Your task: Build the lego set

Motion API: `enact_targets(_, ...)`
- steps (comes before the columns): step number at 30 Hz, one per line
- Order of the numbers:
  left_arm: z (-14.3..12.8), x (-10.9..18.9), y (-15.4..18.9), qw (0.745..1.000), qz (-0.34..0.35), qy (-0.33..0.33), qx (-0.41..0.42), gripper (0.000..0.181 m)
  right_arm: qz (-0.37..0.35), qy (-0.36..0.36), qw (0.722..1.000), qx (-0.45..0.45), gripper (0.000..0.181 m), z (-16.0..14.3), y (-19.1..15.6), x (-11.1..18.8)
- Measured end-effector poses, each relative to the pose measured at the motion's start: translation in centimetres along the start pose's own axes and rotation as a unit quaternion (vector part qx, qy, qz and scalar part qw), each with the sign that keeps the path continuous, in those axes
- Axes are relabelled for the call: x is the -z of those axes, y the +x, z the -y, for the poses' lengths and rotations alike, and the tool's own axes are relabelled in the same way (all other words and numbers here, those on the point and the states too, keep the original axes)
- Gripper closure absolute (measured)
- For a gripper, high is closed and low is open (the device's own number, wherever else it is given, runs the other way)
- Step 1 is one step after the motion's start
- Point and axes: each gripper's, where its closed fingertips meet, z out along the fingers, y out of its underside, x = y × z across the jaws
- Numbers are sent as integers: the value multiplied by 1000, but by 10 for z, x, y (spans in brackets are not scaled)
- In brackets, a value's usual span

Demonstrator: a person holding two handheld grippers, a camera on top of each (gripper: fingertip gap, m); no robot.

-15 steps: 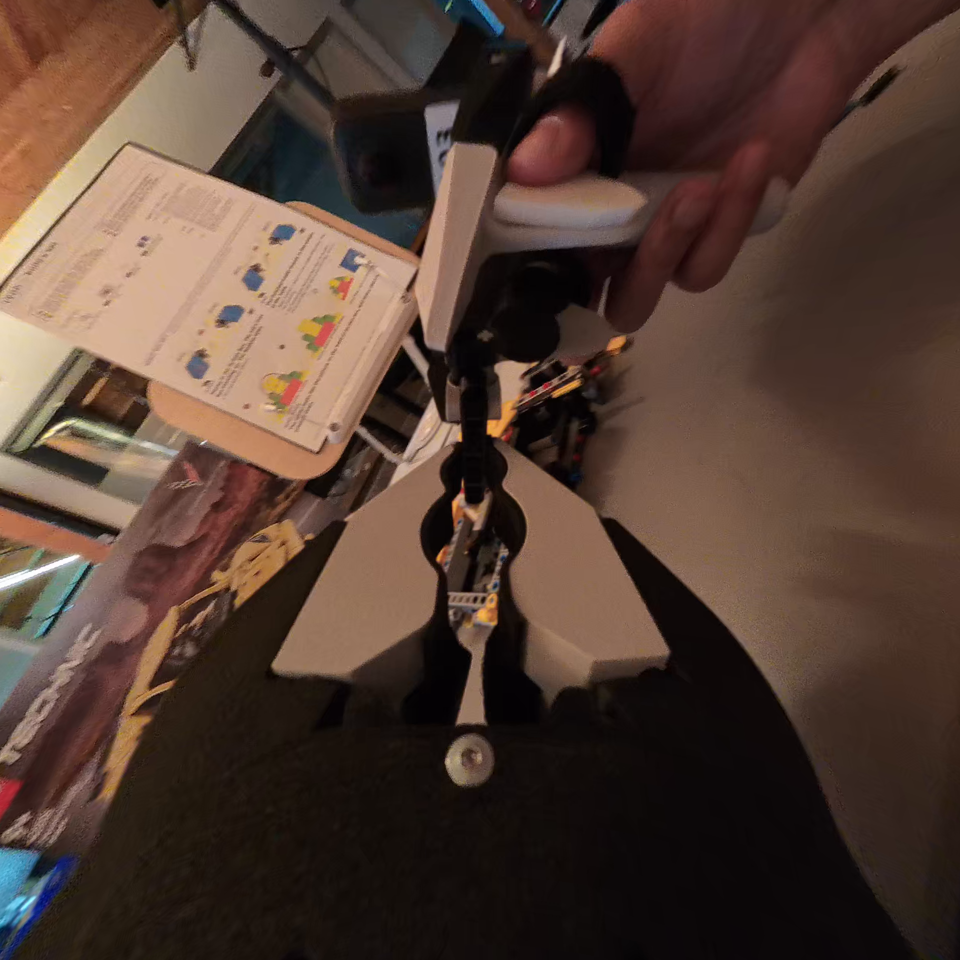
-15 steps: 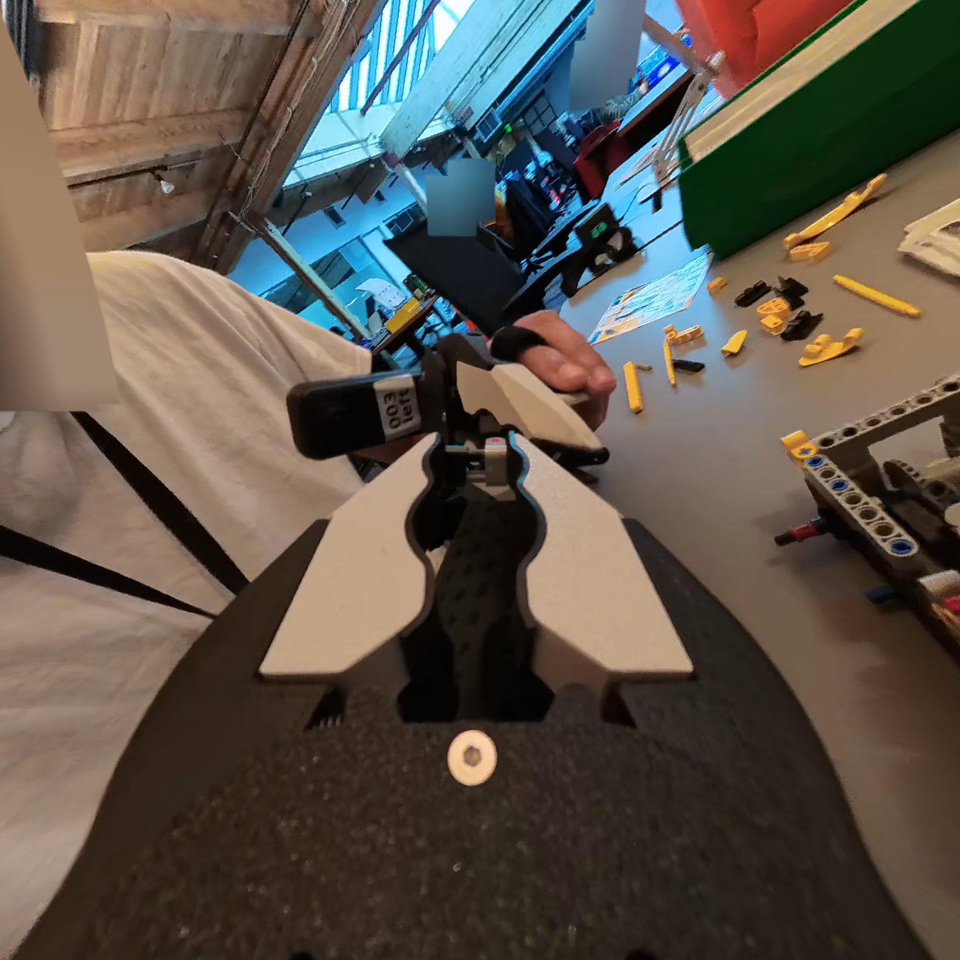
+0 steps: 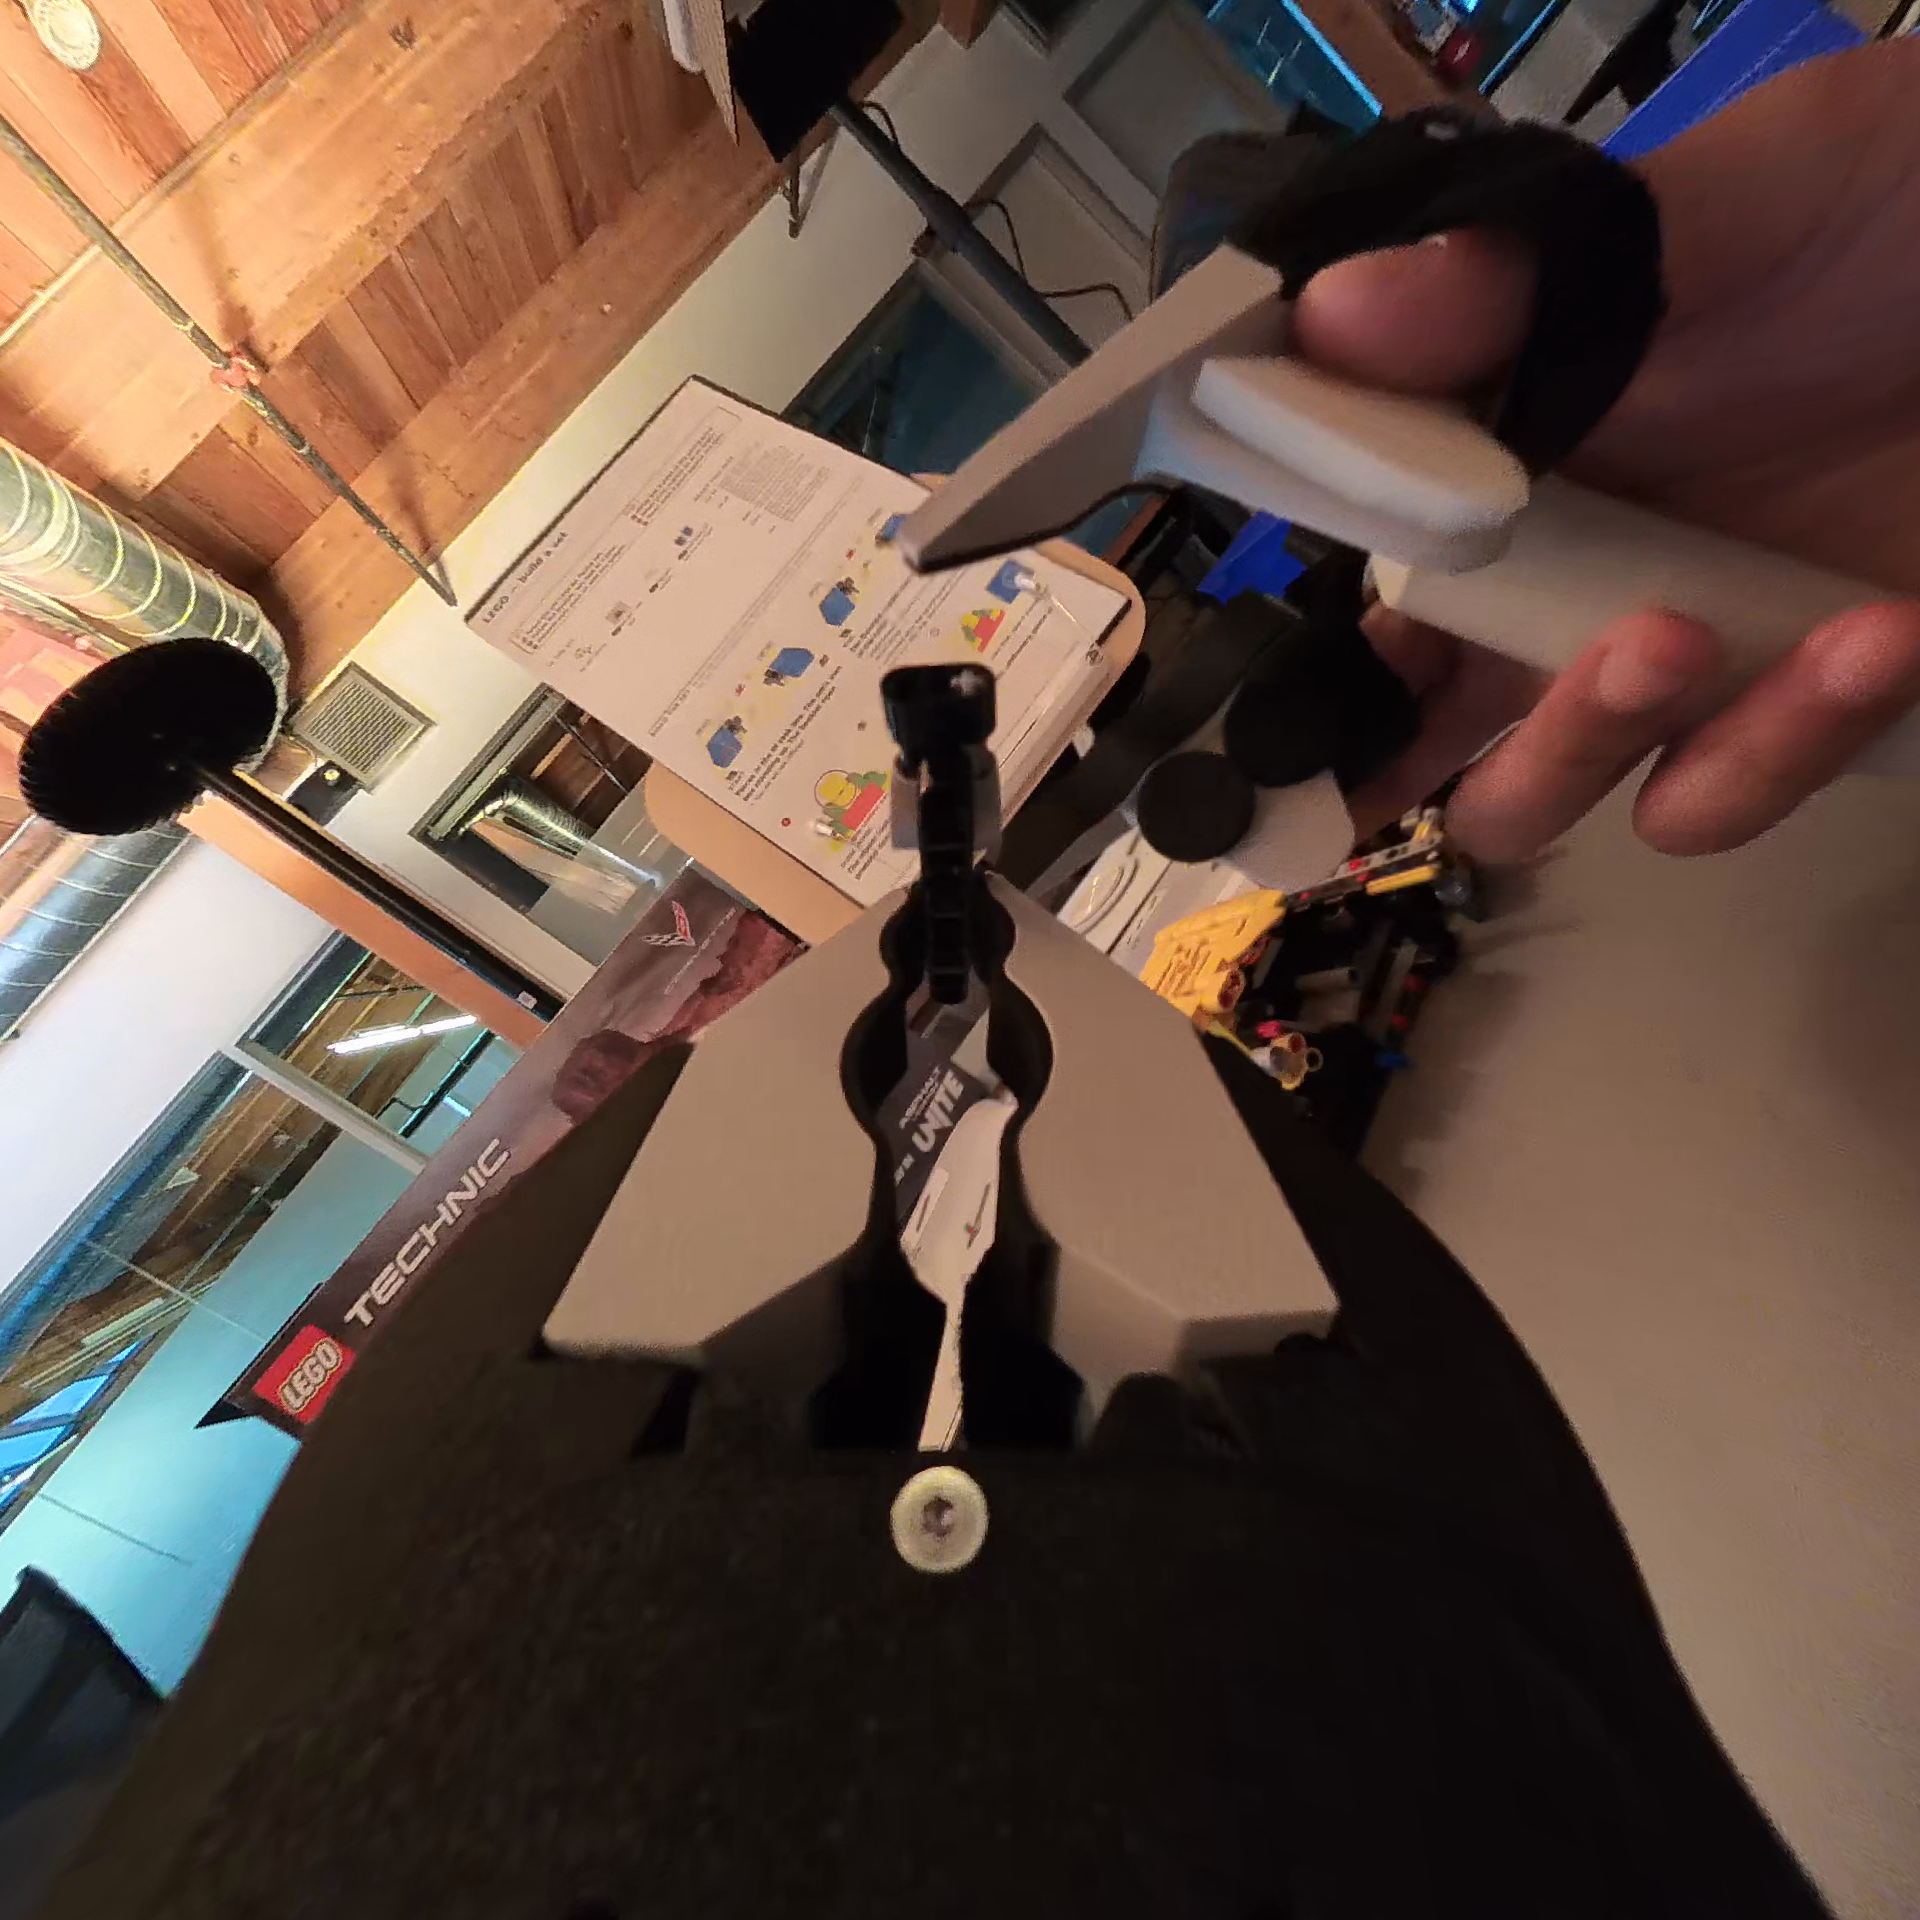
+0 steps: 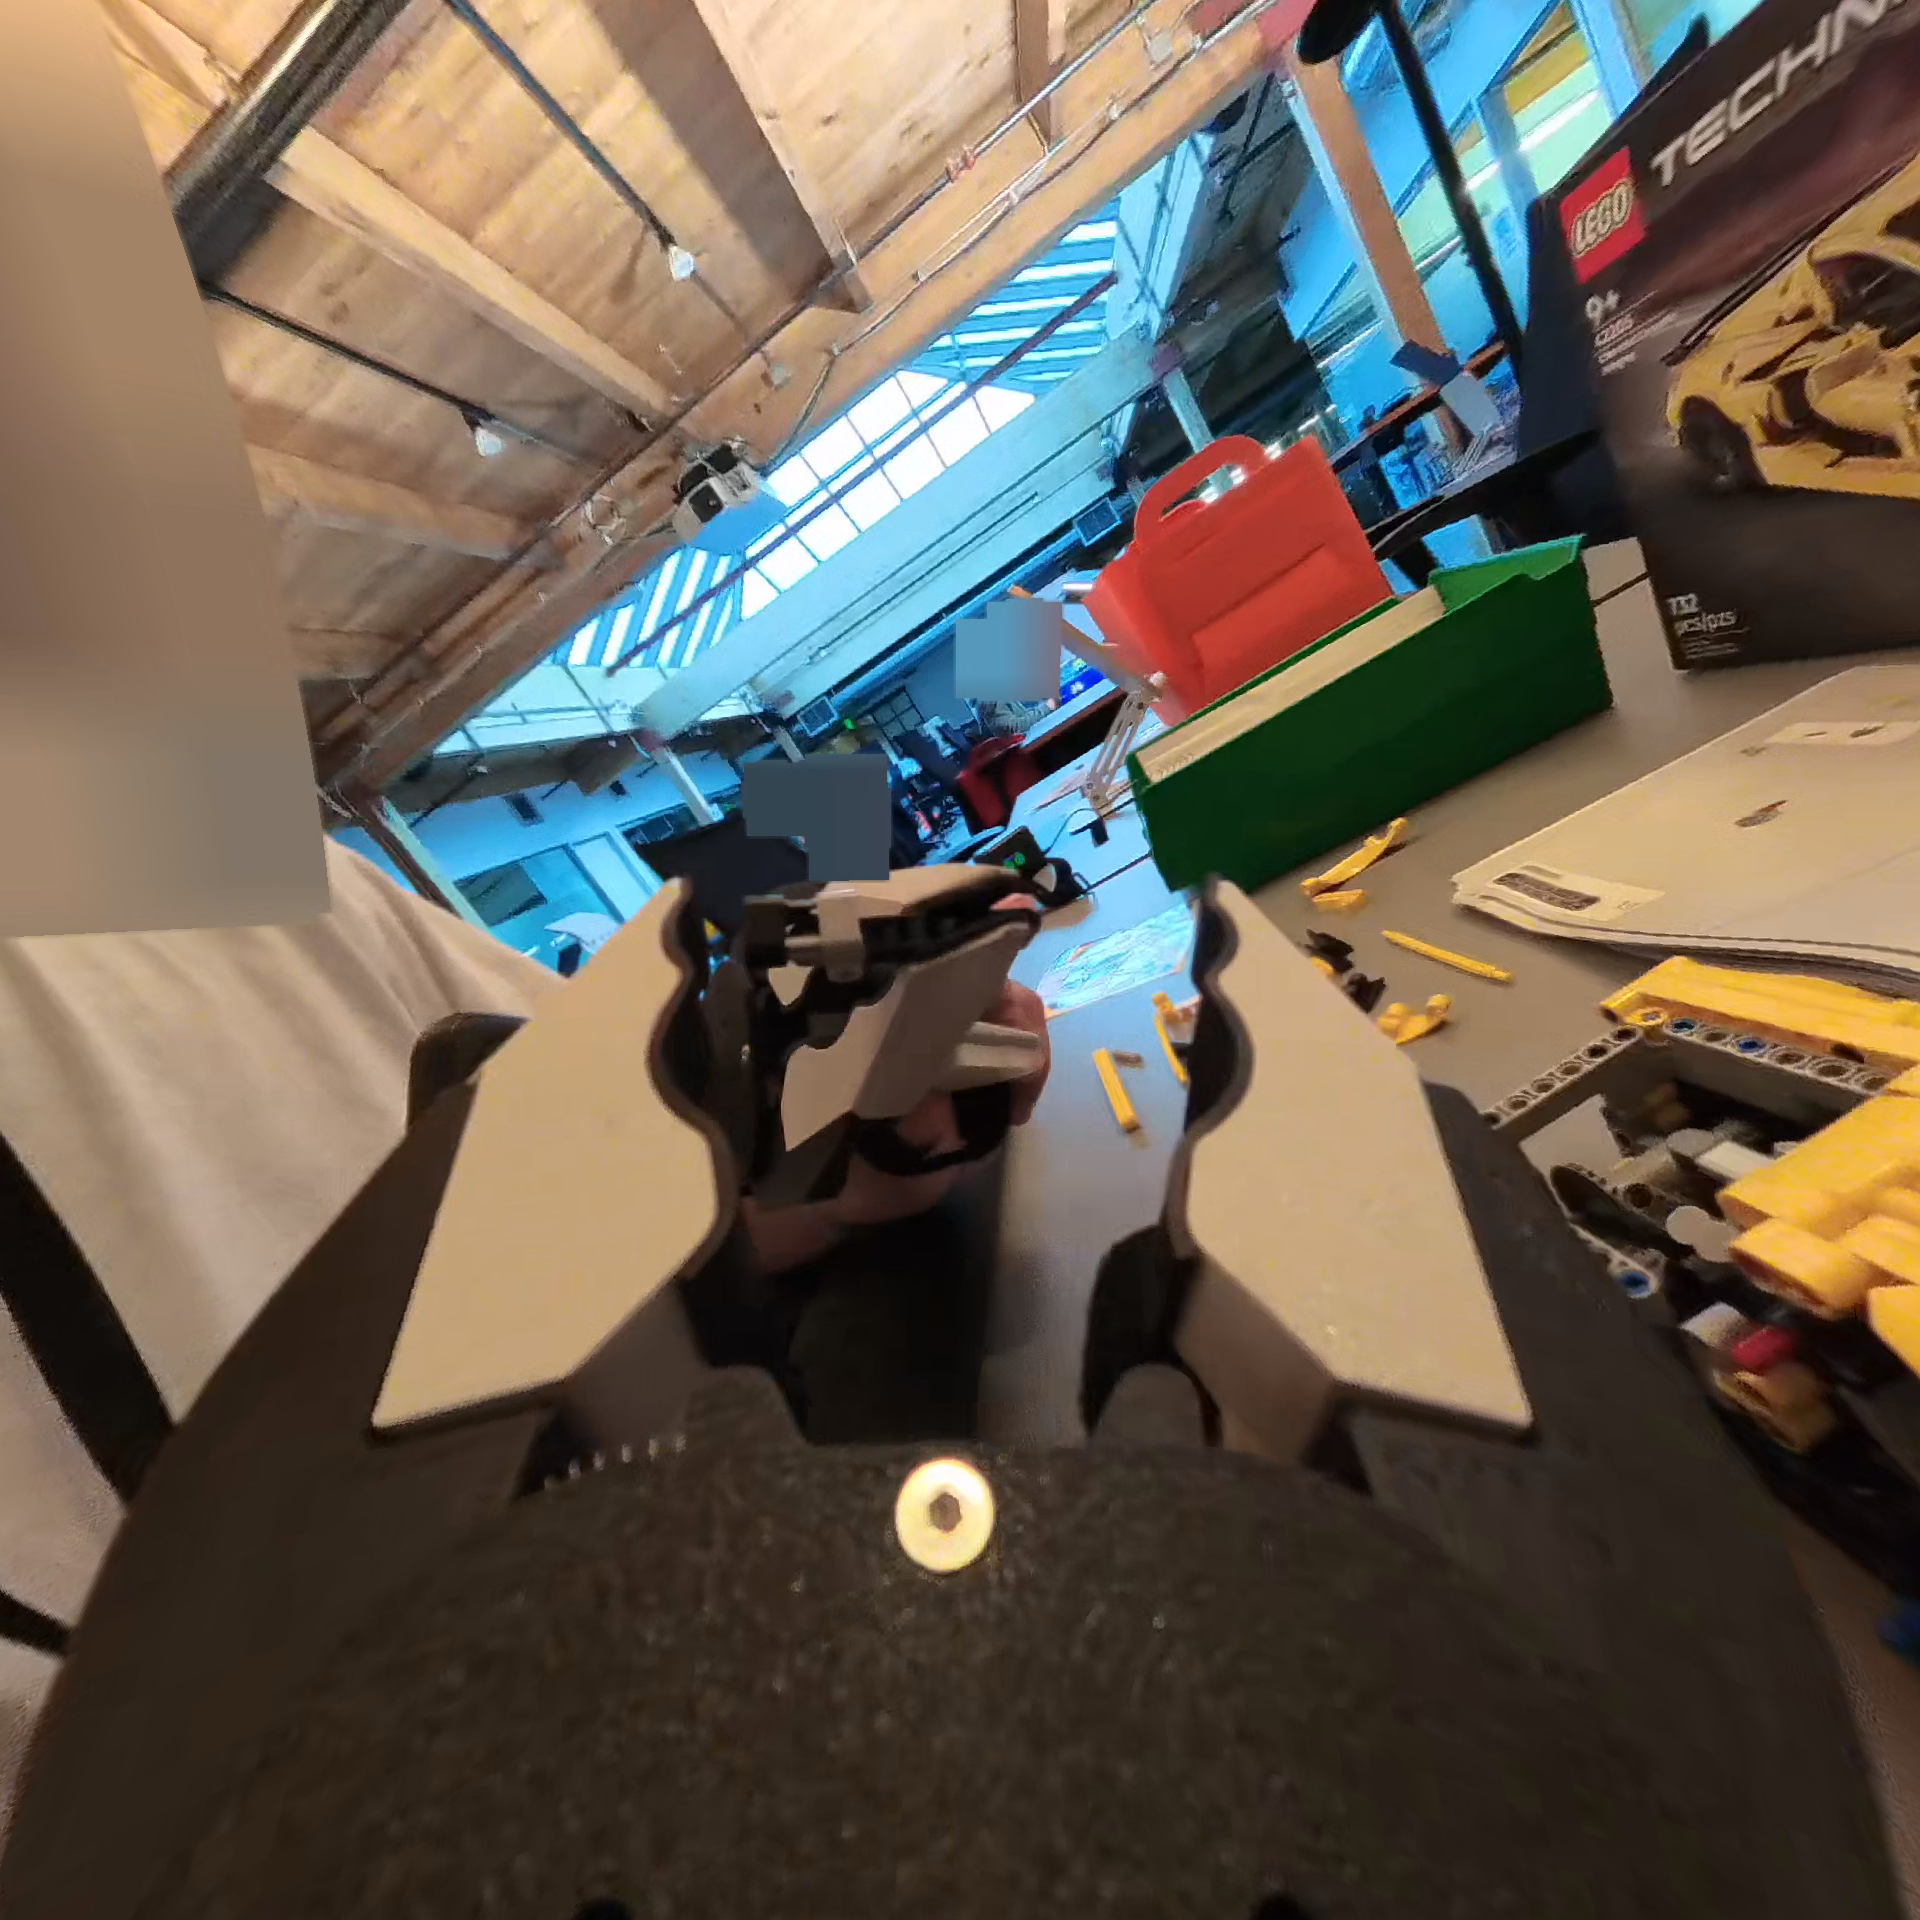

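My left gripper (image 3: 943, 909) is shut on a small black-and-grey lego assembly (image 3: 940, 800) that sticks out past its tips and is held up in the air. In the right wrist view the left gripper (image 4: 831, 940) shows just ahead, with that assembly (image 4: 795, 925) at its tip. My right gripper (image 4: 943, 914) is open and empty, its jaws wide apart a short way from the assembly. One of its fingers (image 3: 1081, 436) shows at the upper right of the left wrist view, held by a hand. The partly built yellow-and-black car (image 4: 1756, 1195) sits on the grey table (image 4: 1309, 997) to the right.
Loose yellow and black pieces (image 4: 1392, 977) lie on the table beyond the car. A green bin (image 4: 1371, 727), a red bag (image 4: 1236, 582), the lego box (image 4: 1756, 343) and a booklet (image 4: 1714, 831) stand behind. A clipboard with an instruction sheet (image 3: 790, 634) stands by the box (image 3: 468, 1174). The grippers are tip to tip, or close to it.
My right gripper has opened, let go of the small assembly and drawn back. My left gripper, still shut on it, has tilted upward.
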Motion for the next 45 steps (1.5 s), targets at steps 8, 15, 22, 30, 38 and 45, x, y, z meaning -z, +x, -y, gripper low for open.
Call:
enact_targets(8, 12, 0, 5, 1000, 3, 14, -10, 174, 90, -58, 993, -38, 112, -27, -26, -15)
enact_targets(15, 16, 2, 3, 998, 26, 26, -44, 162, 74, -55, 995, -42, 117, -24, -16, -10)
enact_targets(22, 22, 5, 4, 995, 39, 38, -78, 166, 76, -61, 995, -32, 117, -25, -19, -10)
enact_targets(30, 26, 5, 2, 991, 61, 38, -114, 166, 81, -54, 994, -47, 117, -24, -21, -11)
enact_targets(38, 24, 1, 10, 994, 35, 35, -93, 174, 111, -43, 987, -105, 106, -21, -28, -12)
enact_targets(45, 28, 4, 8, 997, 23, 54, -47, 174, 145, -23, 977, -154, 117, -18, -27, -10)
